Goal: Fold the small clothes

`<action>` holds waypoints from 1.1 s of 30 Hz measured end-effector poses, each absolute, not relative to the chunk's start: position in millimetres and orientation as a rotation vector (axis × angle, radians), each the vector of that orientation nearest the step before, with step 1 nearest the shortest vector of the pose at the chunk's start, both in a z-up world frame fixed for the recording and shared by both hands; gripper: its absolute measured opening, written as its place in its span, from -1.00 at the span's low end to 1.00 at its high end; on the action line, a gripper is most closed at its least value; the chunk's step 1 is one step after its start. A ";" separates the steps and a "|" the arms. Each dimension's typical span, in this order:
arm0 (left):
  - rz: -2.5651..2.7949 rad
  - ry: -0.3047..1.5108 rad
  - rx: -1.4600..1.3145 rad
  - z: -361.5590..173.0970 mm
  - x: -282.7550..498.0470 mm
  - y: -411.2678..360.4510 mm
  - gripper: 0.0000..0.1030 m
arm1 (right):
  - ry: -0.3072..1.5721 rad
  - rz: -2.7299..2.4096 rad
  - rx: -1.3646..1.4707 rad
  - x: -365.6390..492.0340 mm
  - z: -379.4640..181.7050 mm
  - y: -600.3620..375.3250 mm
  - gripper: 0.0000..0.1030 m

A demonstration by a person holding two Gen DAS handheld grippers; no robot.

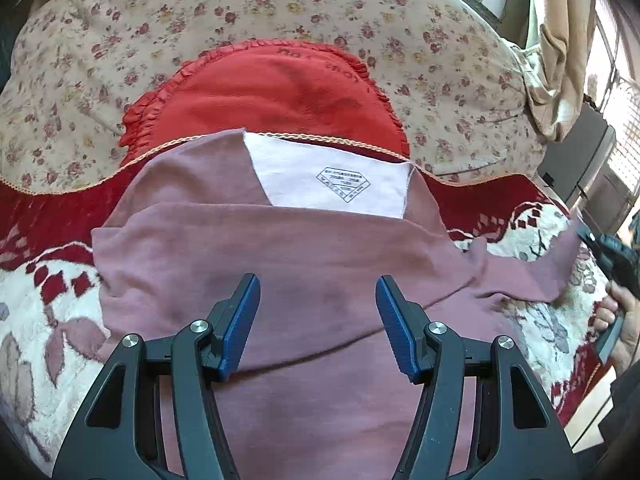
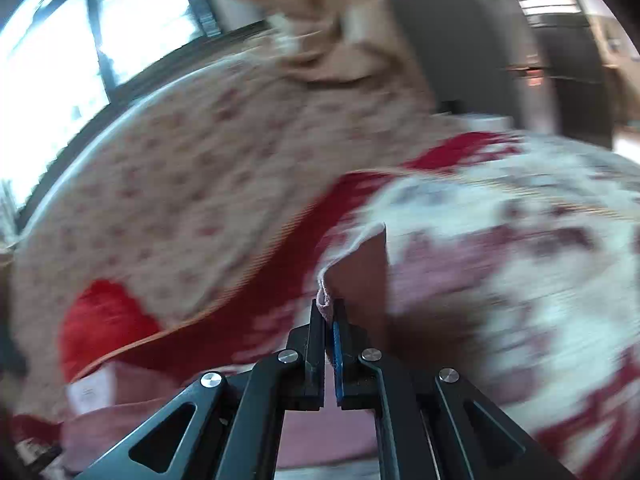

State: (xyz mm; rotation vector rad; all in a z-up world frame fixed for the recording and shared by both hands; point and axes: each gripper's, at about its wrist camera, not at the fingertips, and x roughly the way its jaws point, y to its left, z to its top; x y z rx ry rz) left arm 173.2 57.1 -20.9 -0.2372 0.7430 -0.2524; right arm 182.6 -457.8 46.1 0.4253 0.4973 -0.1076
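Note:
A dusty pink garment lies on the bed, with a white inner patch with a printed label showing at its far edge. My left gripper is open, its blue pads hovering just above the garment's middle. My right gripper is shut on the garment's edge and lifts a flap of it; that view is blurred by motion. In the left wrist view the right gripper holds the pulled-out corner at the far right.
A red garment with a ruffled edge lies just beyond the pink one. Beneath is a red and white patterned blanket and a floral sheet. A curtain and dark furniture stand at the right.

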 end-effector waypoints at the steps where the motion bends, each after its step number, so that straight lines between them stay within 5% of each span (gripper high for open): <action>1: -0.253 0.749 -0.246 -21.7 174.5 58.1 0.17 | 0.504 -0.044 0.417 192.9 47.2 -431.4 -0.95; 16: -0.170 0.811 -0.508 -30.3 192.9 119.7 0.16 | 0.755 0.558 0.254 244.1 -14.9 -125.6 -0.95; 24: -0.334 0.843 -0.424 -30.7 197.7 82.2 0.17 | 0.834 0.594 0.097 231.0 -42.7 -92.1 -0.94; 33: -0.474 0.948 -0.414 -61.5 222.0 48.9 0.16 | 0.939 0.684 0.044 222.9 -44.3 -102.9 -0.68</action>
